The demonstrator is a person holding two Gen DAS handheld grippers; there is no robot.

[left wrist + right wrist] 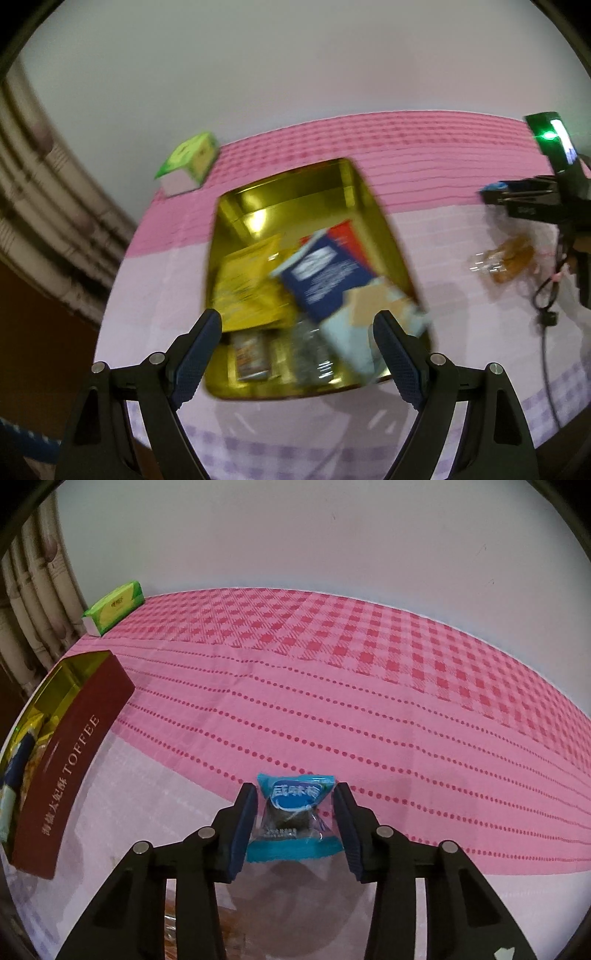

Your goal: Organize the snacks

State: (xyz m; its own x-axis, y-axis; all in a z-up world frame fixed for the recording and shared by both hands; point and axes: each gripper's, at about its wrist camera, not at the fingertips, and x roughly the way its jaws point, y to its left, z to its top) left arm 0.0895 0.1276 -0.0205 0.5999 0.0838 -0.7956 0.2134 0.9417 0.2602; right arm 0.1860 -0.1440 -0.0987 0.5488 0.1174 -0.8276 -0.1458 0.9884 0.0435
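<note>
My right gripper (295, 794) is shut on a small blue snack packet (295, 805) with a dark sweet inside; a pad presses on each side, just above the tablecloth. In the left wrist view that gripper (517, 195) shows at the far right. The toffee tin (70, 760), dark red outside and gold inside (295, 184), stands to its left. It holds several packets, among them a yellow one (251, 284) and a dark blue one (325, 277). My left gripper (297, 317) hangs open over the tin's near end with nothing between its fingers.
A green box (114, 607) stands at the table's far left corner by the wall. A clear-wrapped orange snack (506, 262) lies on the cloth near the right gripper. A pink checked tablecloth (369, 686) covers the table. A black cable (546, 332) trails at the right.
</note>
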